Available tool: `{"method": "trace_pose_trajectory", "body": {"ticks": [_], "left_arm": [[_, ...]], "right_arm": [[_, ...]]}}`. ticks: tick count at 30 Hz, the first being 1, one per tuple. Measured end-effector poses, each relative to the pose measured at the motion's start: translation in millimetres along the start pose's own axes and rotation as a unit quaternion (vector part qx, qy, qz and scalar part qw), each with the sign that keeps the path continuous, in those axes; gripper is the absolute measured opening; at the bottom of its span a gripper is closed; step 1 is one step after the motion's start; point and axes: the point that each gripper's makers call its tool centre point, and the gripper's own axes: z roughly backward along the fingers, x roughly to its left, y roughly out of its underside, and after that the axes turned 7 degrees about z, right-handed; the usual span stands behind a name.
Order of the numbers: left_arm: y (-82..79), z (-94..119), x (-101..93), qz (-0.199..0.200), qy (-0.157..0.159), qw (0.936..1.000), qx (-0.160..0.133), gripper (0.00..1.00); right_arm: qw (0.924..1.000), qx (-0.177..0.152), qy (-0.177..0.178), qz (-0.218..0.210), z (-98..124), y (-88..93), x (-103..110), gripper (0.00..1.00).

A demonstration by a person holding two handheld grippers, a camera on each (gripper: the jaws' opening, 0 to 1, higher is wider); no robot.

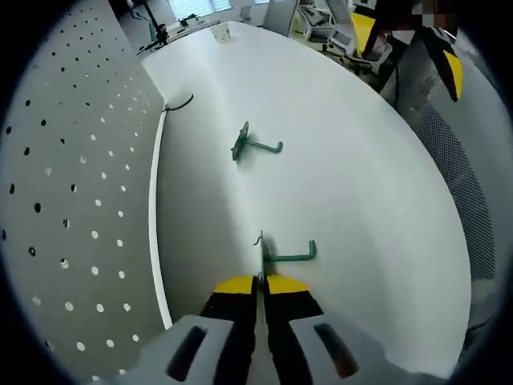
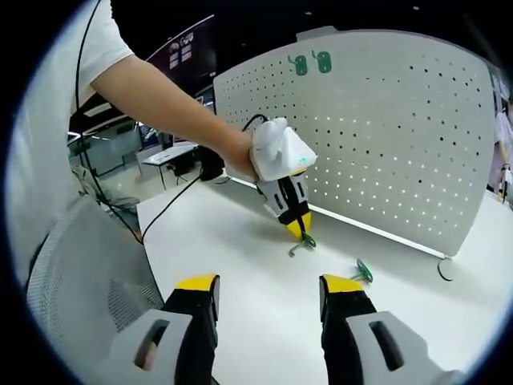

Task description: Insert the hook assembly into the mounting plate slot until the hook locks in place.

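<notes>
Left gripper jaws closed on the near green hook at the table — seemingly gripped; second hook lies farther off. Right gripper wide open, empty — pegboard beyond

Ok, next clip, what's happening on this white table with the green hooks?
A person works with two handheld grippers at a white table beside a pegboard. The left gripper has its jaws shut on a green hook that rests on the table. A second green hook lies loose farther along. The right gripper hovers open, holding nothing. Two hooks already hang near the board's top edge.
</notes>
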Motion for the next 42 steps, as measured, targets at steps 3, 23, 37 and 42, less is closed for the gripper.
{"method": "trace_pose_trajectory", "body": {"ticks": [3,23,37,42], "left_arm": [[-1.5,0.3,-0.7,-0.017,-0.008,0.9998,0.006,0.01],[-25.5,11.5,2.8,0.041,-0.018,0.9952,-0.086,0.01],[-57.4,63.3,11.5,0.091,-0.073,0.9690,-0.218,0.01],[-60.6,74.8,4.8,0.104,-0.083,0.9627,-0.236,0.01]], "right_arm": [[1.0000,-0.001,0.000,-0.001,0.2,-0.6,0.1,0.48],[1.0000,-0.004,0.002,-0.001,0.8,-2.0,-1.3,0.48],[0.9997,-0.019,0.013,-0.010,3.5,-8.7,-6.3,0.50],[0.9992,-0.033,0.019,-0.014,5.5,-13.5,-9.2,0.50]]}}
